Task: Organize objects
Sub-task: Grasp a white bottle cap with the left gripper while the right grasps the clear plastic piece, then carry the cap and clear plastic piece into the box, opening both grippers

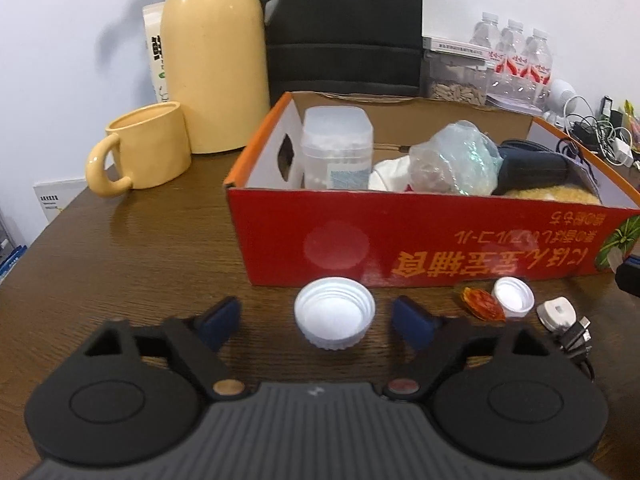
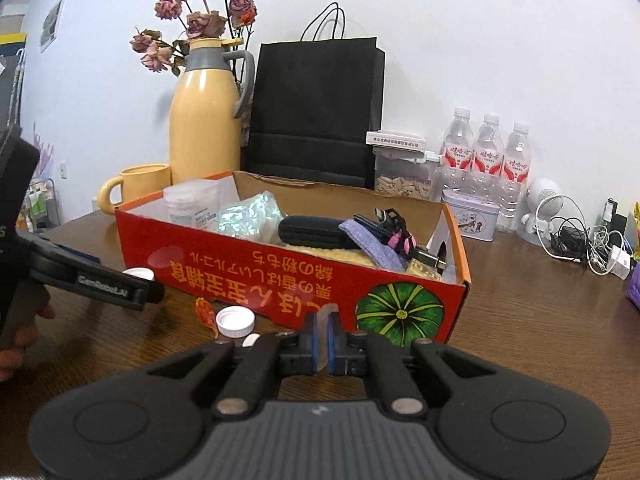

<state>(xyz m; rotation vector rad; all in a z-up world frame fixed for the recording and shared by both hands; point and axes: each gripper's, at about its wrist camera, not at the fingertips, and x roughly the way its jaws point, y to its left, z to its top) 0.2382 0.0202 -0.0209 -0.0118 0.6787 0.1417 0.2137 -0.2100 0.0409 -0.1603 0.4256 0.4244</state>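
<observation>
A red cardboard box point(image 1: 400, 240) stands on the wooden table, holding a clear plastic jar point(image 1: 336, 148), a crumpled bag point(image 1: 456, 156), a dark case point(image 1: 532, 168) and other items. My left gripper point(image 1: 320, 320) is open, its blue pads on either side of a large white cap point(image 1: 334, 318) lying in front of the box. A smaller white cap point(image 1: 513, 296), an orange wrapper point(image 1: 482, 303) and a white USB plug point(image 1: 558, 312) lie to its right. My right gripper point(image 2: 320, 338) is shut and appears empty, just before the box point(image 2: 280, 276).
A yellow mug point(image 1: 140, 148) and yellow thermos point(image 1: 216, 60) stand left of the box. A black paper bag point(image 2: 316, 112), water bottles point(image 2: 488, 160), a seed jar point(image 2: 402, 176), a tin point(image 2: 472, 216) and tangled cables point(image 2: 580, 240) line the back.
</observation>
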